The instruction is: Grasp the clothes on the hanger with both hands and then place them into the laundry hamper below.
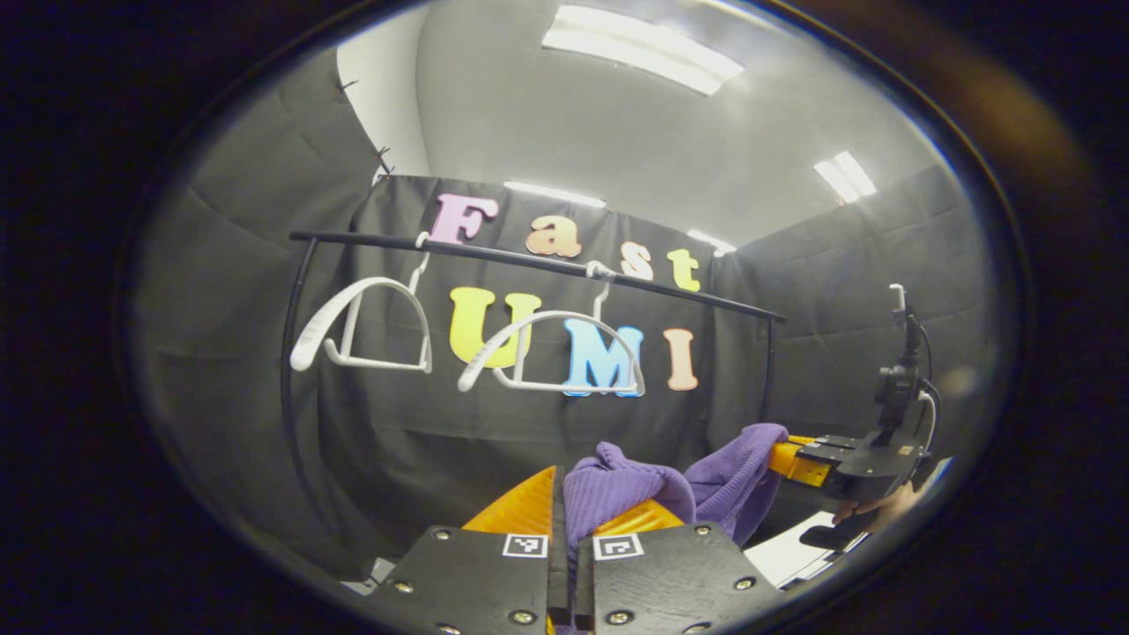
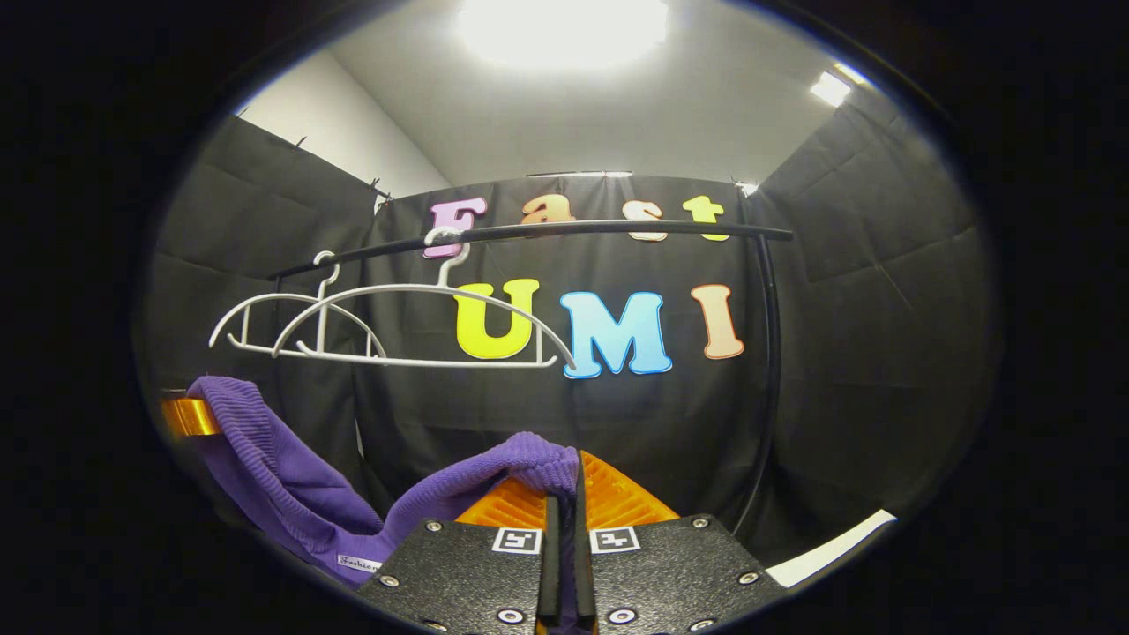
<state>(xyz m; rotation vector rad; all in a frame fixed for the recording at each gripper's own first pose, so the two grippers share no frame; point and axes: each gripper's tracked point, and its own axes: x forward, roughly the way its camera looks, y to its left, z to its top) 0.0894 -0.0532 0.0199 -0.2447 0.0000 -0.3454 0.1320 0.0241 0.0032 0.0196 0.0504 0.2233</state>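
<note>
A purple knitted garment [image 1: 657,494] hangs stretched between my two grippers, below the rail and off the hangers. My left gripper [image 1: 564,498] is shut on one bunched end of it. In the left gripper view the right gripper [image 1: 798,459], held by a hand, clamps the other end at the right. In the right gripper view my right gripper [image 2: 564,481] is shut on a fold of the purple garment [image 2: 300,494], which sags to the left where the left gripper's finger [image 2: 190,416] holds it. Two bare white hangers [image 1: 564,353] [image 2: 414,322] hang on the black rail [image 1: 529,260].
The black clothes rail's right upright [image 2: 772,370] stands to the right of my right gripper. A pale floor or board edge [image 2: 829,547] shows at the lower right. The laundry hamper is below the views. A second white hanger [image 1: 362,331] hangs further left on the rail.
</note>
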